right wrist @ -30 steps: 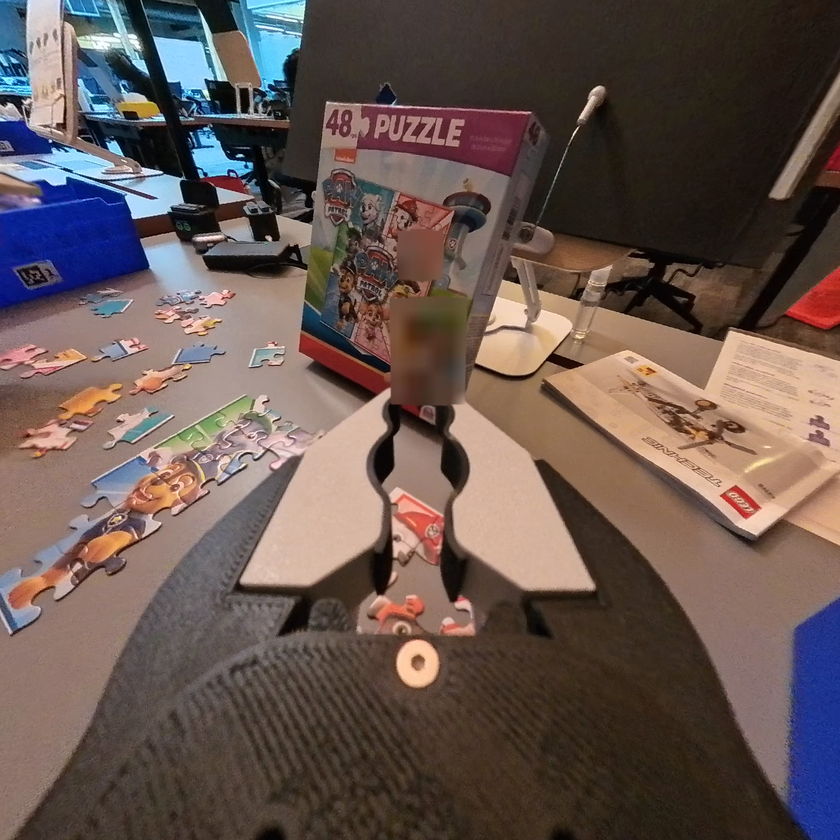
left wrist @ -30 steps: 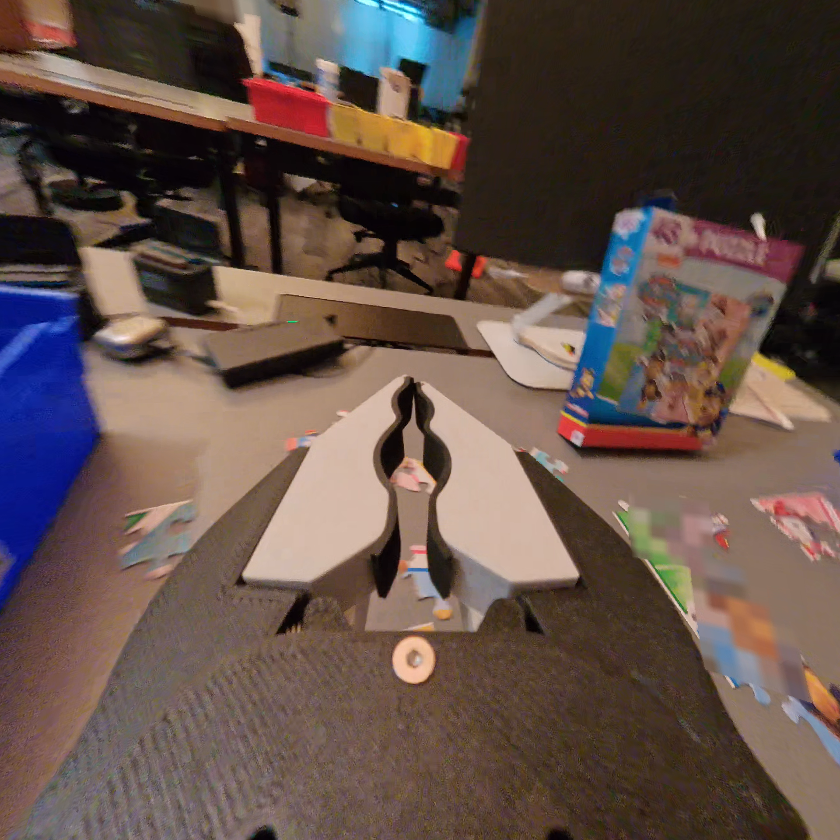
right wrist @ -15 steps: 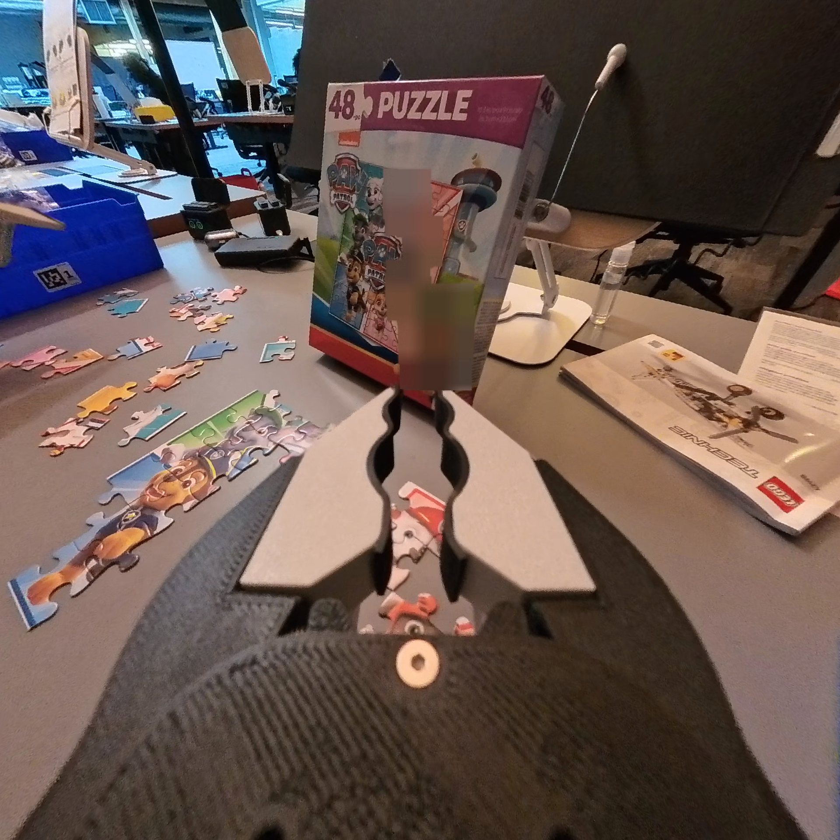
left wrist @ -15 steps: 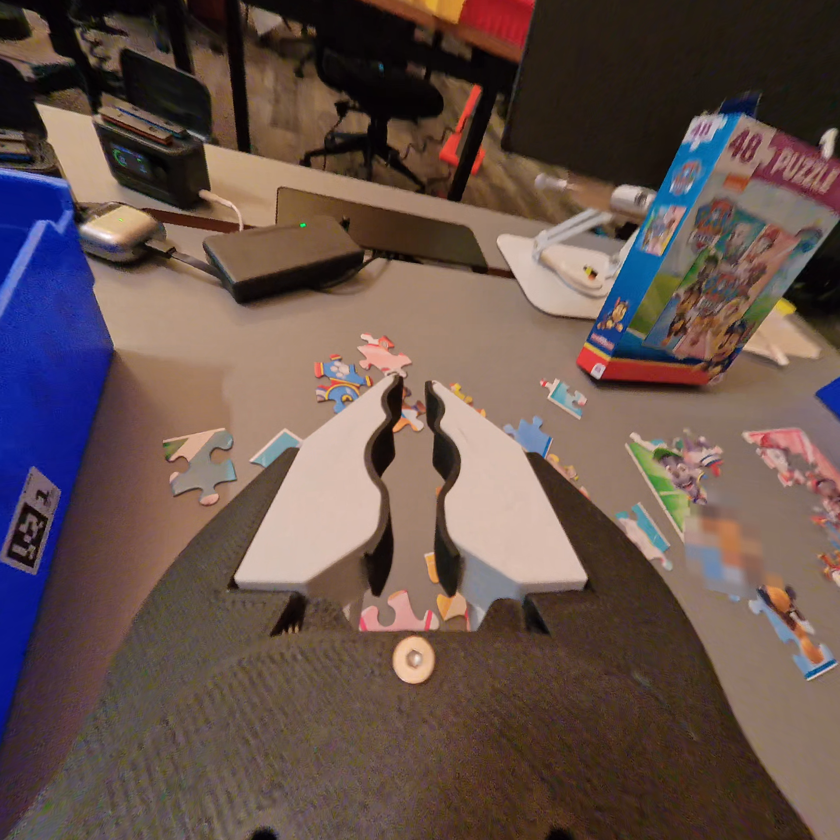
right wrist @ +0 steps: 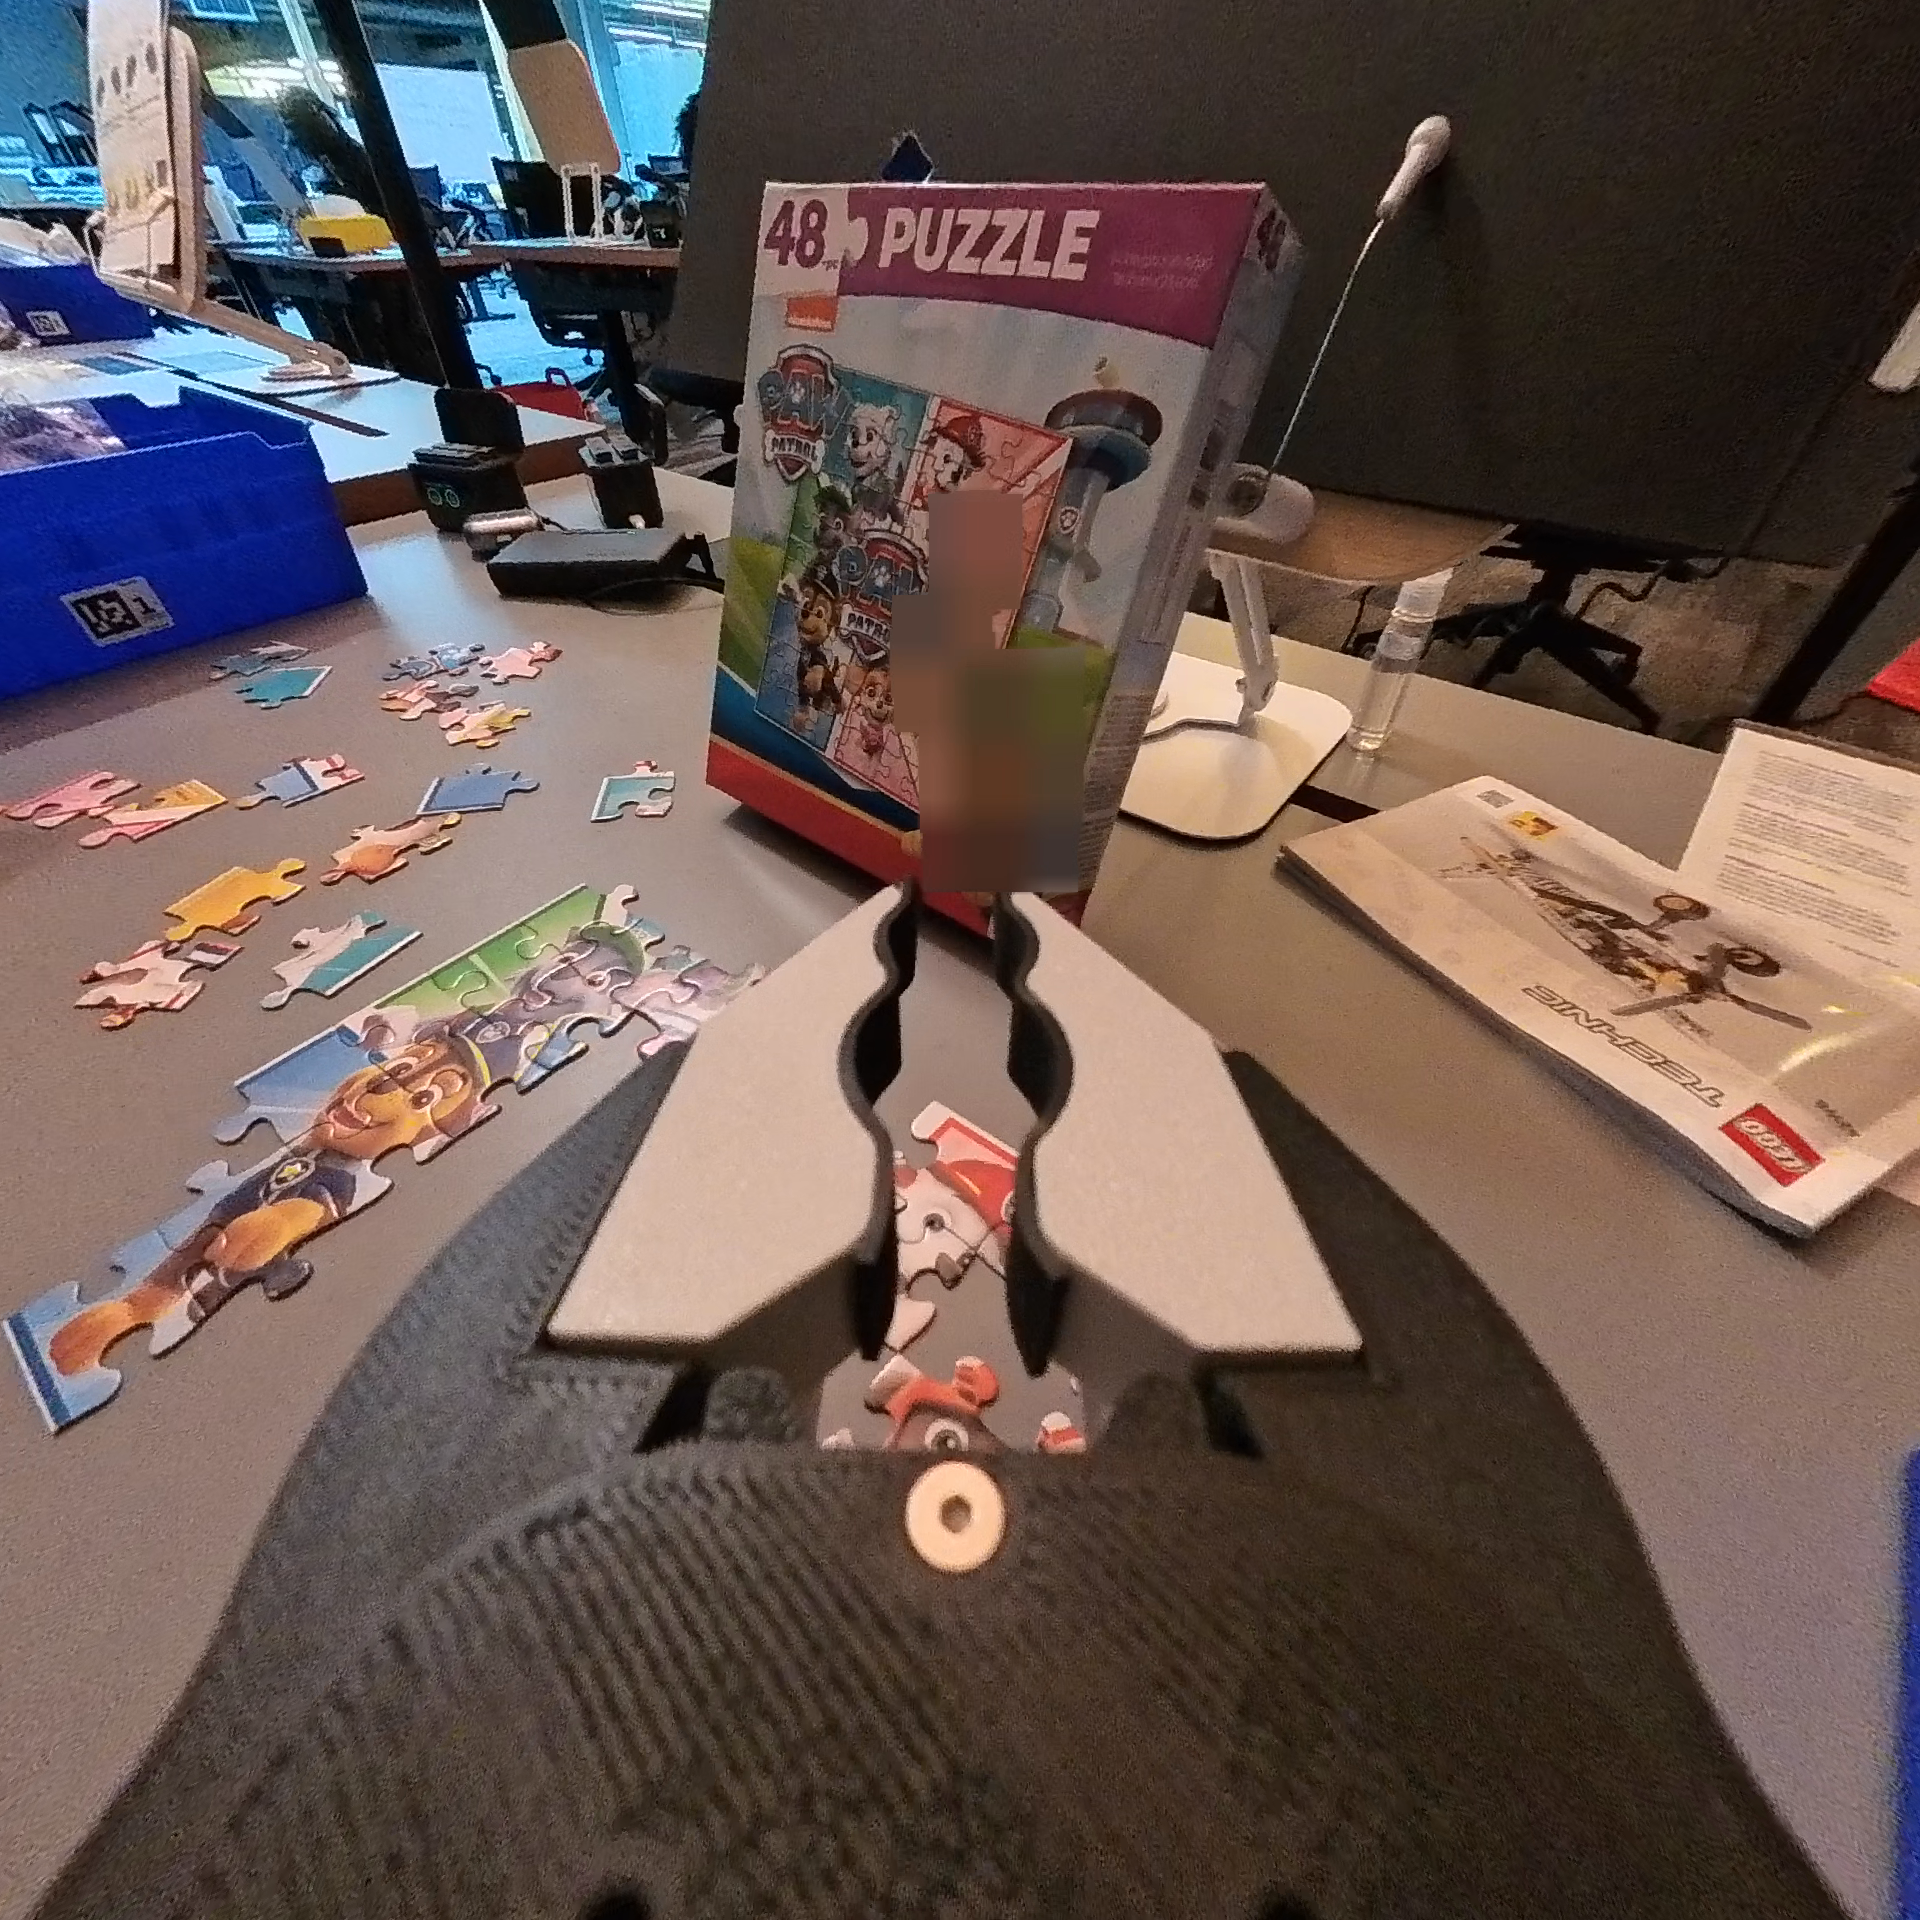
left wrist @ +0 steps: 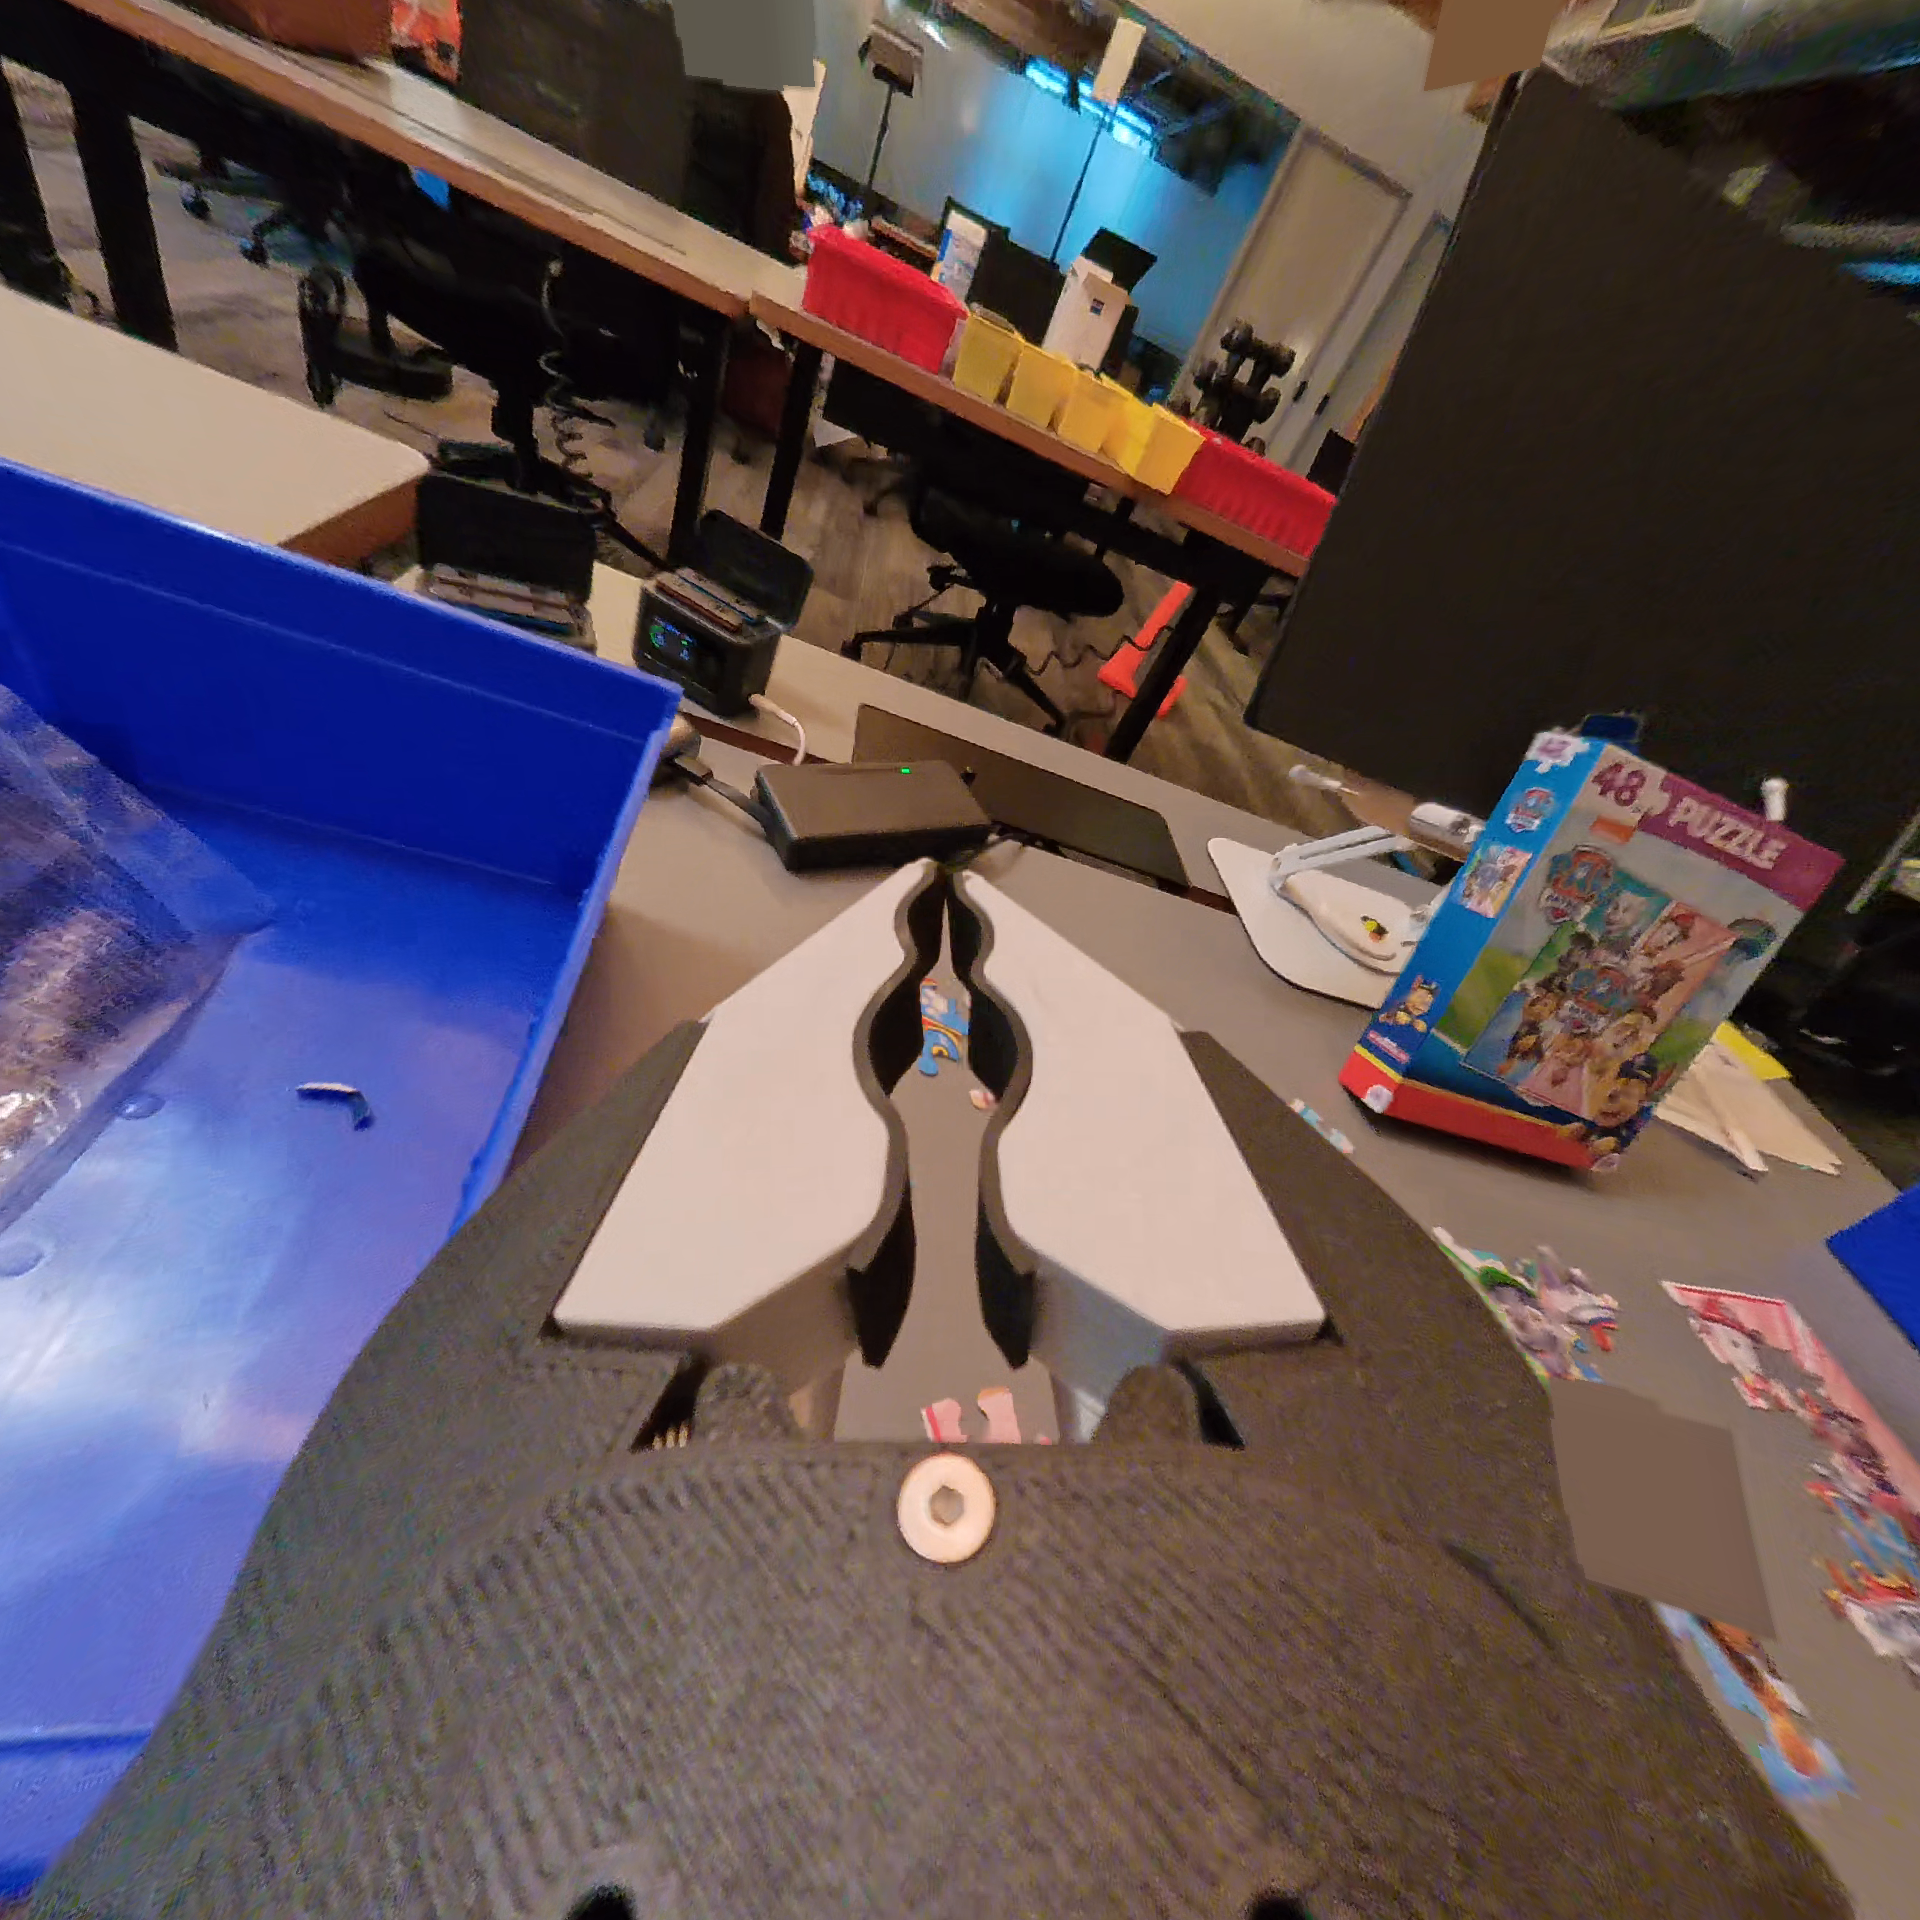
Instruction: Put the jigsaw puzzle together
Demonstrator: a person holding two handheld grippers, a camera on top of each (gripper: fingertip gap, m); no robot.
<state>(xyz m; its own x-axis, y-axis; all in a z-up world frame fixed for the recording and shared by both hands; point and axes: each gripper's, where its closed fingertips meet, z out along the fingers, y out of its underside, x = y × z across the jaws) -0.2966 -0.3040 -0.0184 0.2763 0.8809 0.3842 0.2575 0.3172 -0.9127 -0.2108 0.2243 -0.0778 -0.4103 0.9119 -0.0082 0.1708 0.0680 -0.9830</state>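
At the far left of the left wrist view stands a blue bin (left wrist: 312, 727), its wall just beside the left gripper (left wrist: 943, 883). That gripper hangs above the grey table (left wrist: 1195, 997) with its jaws together at the tips. In the hollow just behind the tips a blue puzzle piece (left wrist: 940, 1023) stands on edge. It looks pinched between the jaws rather than lying flat, though the point of contact is hard to make out. Beyond the tips lies a black power brick (left wrist: 873, 810). Farther right the puzzle box (left wrist: 1590, 956) stands upright, well apart from the jaws, and nearer the camera lie patches of joined pieces (left wrist: 1538, 1320).

In the right wrist view, loose puzzle pieces (right wrist: 229, 899) are scattered on the left of the table. A long joined strip (right wrist: 416, 1070) lies near the left flank of the right gripper (right wrist: 956, 904). This gripper's jaws stand slightly apart with nothing between the tips. Below them, seen through the gap, a red-and-white joined section (right wrist: 956, 1174) lies flat on the table, under the jaws and not in them. The box rises straight ahead, near the tips. To its right are a white stand base (right wrist: 1226, 758) and an open booklet (right wrist: 1610, 997), both well clear.
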